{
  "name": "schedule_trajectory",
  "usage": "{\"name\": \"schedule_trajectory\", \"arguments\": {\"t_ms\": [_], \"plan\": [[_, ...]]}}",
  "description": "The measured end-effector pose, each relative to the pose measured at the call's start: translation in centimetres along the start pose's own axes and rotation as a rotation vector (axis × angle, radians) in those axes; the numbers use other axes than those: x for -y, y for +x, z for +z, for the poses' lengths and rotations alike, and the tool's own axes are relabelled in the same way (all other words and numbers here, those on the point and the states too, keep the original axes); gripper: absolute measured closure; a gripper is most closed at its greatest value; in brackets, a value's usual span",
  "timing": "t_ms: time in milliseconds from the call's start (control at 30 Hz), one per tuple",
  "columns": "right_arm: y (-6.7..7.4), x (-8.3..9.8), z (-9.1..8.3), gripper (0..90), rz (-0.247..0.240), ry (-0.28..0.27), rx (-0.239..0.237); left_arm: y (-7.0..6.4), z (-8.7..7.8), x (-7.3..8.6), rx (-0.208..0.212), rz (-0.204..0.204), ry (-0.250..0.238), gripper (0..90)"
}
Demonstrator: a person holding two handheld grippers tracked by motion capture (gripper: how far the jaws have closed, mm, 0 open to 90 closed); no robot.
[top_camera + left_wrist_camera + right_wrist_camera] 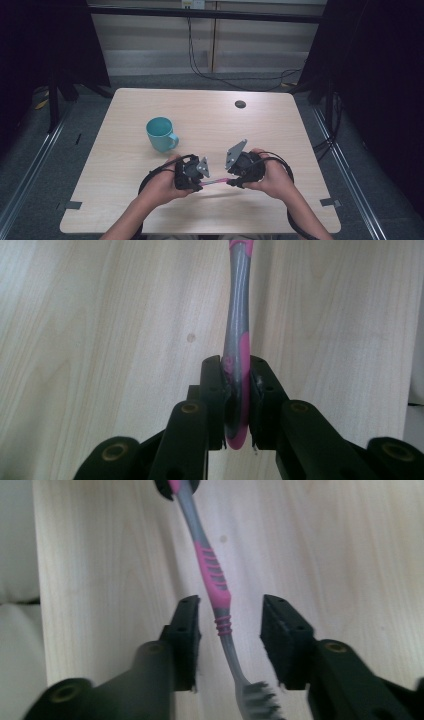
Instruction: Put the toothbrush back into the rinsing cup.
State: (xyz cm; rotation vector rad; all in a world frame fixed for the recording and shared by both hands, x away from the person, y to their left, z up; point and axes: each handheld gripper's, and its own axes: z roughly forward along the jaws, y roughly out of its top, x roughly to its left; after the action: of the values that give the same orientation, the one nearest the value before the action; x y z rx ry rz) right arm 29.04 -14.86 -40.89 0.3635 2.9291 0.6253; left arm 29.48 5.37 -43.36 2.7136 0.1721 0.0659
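A pink and grey toothbrush (215, 181) hangs level between my two grippers, just above the wooden table (200, 115). My left gripper (236, 367) is shut on the handle end of the toothbrush (238, 315), its pads pressing both sides. My right gripper (227, 607) stands open around the neck of the toothbrush (212, 572); the bristle head lies low between the jaws, and neither pad touches it. In the high view the left gripper (200, 184) and the right gripper (231, 182) face each other near the table's front, each held in a hand.
A teal mug (161, 134) stands upright behind the left hand, handle toward the right. A small dark round hole cover (240, 104) sits at the back right of the table. Cables trail from both grippers toward the front edge.
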Motion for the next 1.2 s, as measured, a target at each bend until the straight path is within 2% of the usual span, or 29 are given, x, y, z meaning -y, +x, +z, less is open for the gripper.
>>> {"name": "schedule_trajectory", "arguments": {"t_ms": [67, 100, 133, 200, 367, 400, 433, 467, 967, 1200], "plan": [[-0.1, -0.1, -0.3, 49.9, 0.027, -0.013, 0.019, 0.1, -0.1, 0.1, -0.006, -0.009, -0.002, 79.8], [-0.1, -0.1, -0.3, 49.9, 0.027, -0.013, 0.019, 0.1, -0.1, 0.1, -0.006, -0.009, -0.002, 79.9], [-0.2, -0.1, -0.7, 48.1, 0.043, -0.046, 0.027, 0.3, -0.2, 0.3, -0.010, -0.025, -0.002, 79.8], [-0.5, -0.1, -1.2, 45.4, 0.060, -0.077, 0.043, 0.5, -0.4, 0.4, -0.020, -0.038, -0.006, 79.8], [-0.8, 0.1, -2.1, 43.6, 0.097, -0.102, 0.072, 0.8, -0.6, 0.8, -0.029, -0.073, -0.015, 79.8], [-1.1, 0.4, -2.5, 43.0, 0.110, -0.136, 0.079, 1.0, -0.7, 1.0, -0.033, -0.080, -0.016, 79.9], [-1.1, 0.4, -2.5, 43.0, 0.110, -0.136, 0.079, 1.0, -0.7, 1.0, -0.033, -0.080, -0.016, 79.8], [-1.3, 0.6, -3.0, 43.1, 0.135, -0.147, 0.089, 1.2, -0.9, 1.2, -0.036, -0.096, -0.021, 79.8], [-2.0, 3.5, -4.8, 41.0, 0.232, -0.166, 0.134, 2.4, -1.6, 2.5, -0.068, -0.169, -0.024, 79.8], [-1.9, 4.6, -4.3, 40.8, 0.272, -0.186, 0.126, 2.8, -2.0, 3.0, -0.088, -0.215, -0.054, 79.8]]}}
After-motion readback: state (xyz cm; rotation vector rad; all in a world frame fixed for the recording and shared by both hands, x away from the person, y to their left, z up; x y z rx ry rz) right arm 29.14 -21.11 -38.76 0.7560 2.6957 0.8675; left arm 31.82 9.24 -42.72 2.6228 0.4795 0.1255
